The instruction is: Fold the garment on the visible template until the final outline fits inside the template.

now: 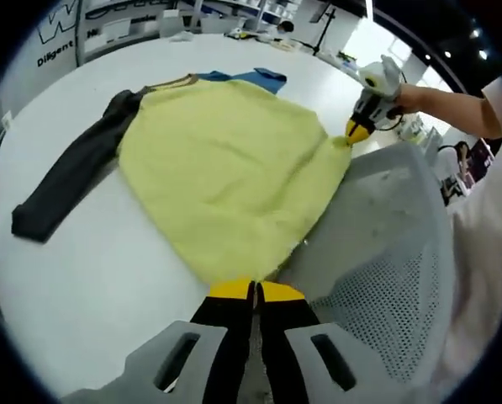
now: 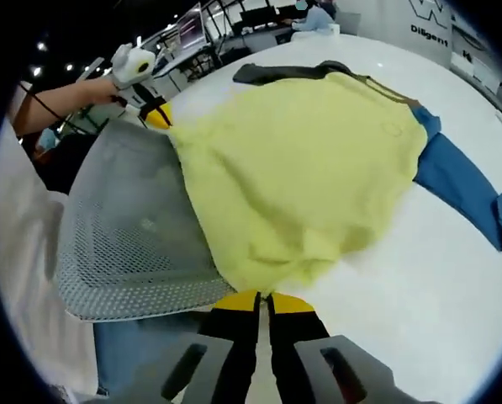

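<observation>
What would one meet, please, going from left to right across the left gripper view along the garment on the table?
Dark grey sleeve → yellow body of the garment → right gripper pinching the yellow hem corner → person's hand holding that gripper.

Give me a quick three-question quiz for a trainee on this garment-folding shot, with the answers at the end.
1. True or false: both grippers are pinching the hem of the yellow garment.
2. Multiple choice: the garment's two sleeves are A) both yellow, B) one dark grey and one blue, C) both blue.
3. Fill in: the garment lies spread on a white ____.

Key
1. True. The left gripper and the right gripper are each closed on the yellow edge, at opposite ends of the hem.
2. B. The dark grey sleeve lies to one side and the blue sleeve to the other.
3. Table.
</observation>
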Available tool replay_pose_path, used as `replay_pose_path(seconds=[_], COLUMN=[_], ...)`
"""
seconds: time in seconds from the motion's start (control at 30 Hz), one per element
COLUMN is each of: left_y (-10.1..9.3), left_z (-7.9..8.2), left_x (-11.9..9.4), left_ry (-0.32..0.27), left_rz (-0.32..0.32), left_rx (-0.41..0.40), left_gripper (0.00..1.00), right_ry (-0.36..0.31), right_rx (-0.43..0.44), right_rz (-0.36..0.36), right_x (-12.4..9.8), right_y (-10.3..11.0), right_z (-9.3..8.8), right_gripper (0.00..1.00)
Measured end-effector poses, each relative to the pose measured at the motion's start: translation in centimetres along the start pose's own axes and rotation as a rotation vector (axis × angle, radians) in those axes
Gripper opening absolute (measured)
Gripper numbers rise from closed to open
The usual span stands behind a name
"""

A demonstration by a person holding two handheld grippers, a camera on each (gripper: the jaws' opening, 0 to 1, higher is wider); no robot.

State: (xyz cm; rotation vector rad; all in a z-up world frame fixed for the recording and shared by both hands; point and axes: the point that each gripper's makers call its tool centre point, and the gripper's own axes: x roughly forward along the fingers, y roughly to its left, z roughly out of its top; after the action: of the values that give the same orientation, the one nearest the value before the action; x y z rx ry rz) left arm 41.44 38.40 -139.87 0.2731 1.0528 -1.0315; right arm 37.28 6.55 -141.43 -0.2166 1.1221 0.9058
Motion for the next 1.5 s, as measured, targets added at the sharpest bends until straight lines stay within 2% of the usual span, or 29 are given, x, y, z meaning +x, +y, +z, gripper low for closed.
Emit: replay_pose_path(seconds=[0.1,0.17,0.27,0.3,0.33,0.43,0.63,0.7,0.77,0.8,0.87,1.03,1.13,1.17,1.2,1.23,1.27,1.3,1.37,1.5], left_y=[1.8,3.8,6.8,7.8,8.5,11.5,15.7,16.9,18.4,19.3,21.1,24.5,25.9,27.2,27.7,27.8,27.5,27.6,27.3,27.3], left_z=[1.7,3.3,4.6,5.5,6.0,8.0,11.3,12.2,13.4,13.9,14.7,16.0,16.0,16.2,16.3,16.3,16.4,16.4,15.9,15.2], left_x=[-1.0,-1.8,-2.2,-2.1,-1.9,-1.3,0.2,0.5,1.1,1.4,1.9,2.6,3.0,3.0,3.0,3.1,3.4,3.4,3.9,4.3], left_ry=[-0.081,-0.137,-0.144,-0.162,-0.17,-0.193,-0.214,-0.218,-0.218,-0.216,-0.207,-0.188,-0.162,-0.151,-0.147,-0.141,-0.136,-0.134,-0.094,-0.07], left_rz=[0.015,0.054,0.127,0.141,0.149,0.204,0.257,0.283,0.304,0.315,0.345,0.388,0.393,0.398,0.402,0.398,0.364,0.367,0.342,0.331], left_rx=[-0.062,-0.087,-0.056,-0.047,-0.051,-0.029,-0.013,0.01,0.023,0.029,0.055,0.053,0.047,0.051,0.051,0.044,0.03,0.034,0.041,0.04], left_gripper=[0.06,0.08,0.1,0.11,0.13,0.18,0.32,0.34,0.36,0.37,0.38,0.39,0.39,0.39,0.39,0.38,0.38,0.38,0.37,0.24], right_ry=[-0.043,-0.058,-0.093,-0.125,-0.129,-0.173,-0.251,-0.248,-0.25,-0.25,-0.221,-0.219,-0.186,-0.185,-0.184,-0.198,-0.198,-0.192,-0.205,-0.197], right_rx=[0.028,0.034,0.038,0.03,0.04,0.046,0.018,0.022,-0.015,-0.016,-0.028,-0.018,-0.011,-0.014,-0.008,0.005,0.002,0.0,0.005,-0.014], right_rz=[-0.065,-0.095,-0.151,-0.186,-0.196,-0.23,-0.328,-0.33,-0.377,-0.378,-0.397,-0.428,-0.436,-0.442,-0.438,-0.423,-0.423,-0.418,-0.391,-0.394], right_x=[-1.3,-1.7,-2.0,-2.1,-2.1,-2.0,-1.5,-1.0,-0.7,-0.4,0.1,0.7,1.3,1.4,1.3,1.4,1.5,1.6,1.9,2.1], right_y=[-2.2,-3.5,-6.0,-7.4,-8.1,-10.6,-16.2,-17.3,-19.5,-20.1,-21.8,-25.4,-26.8,-27.3,-27.0,-27.0,-26.9,-27.0,-26.8,-27.0], right_z=[1.2,1.7,3.1,4.1,4.4,6.5,10.9,11.7,12.8,13.3,13.7,14.9,14.8,14.9,15.1,15.3,15.4,15.4,15.7,16.0], right_gripper=[0.03,0.04,0.12,0.15,0.17,0.18,0.27,0.29,0.31,0.3,0.3,0.32,0.33,0.34,0.34,0.35,0.37,0.39,0.41,0.38])
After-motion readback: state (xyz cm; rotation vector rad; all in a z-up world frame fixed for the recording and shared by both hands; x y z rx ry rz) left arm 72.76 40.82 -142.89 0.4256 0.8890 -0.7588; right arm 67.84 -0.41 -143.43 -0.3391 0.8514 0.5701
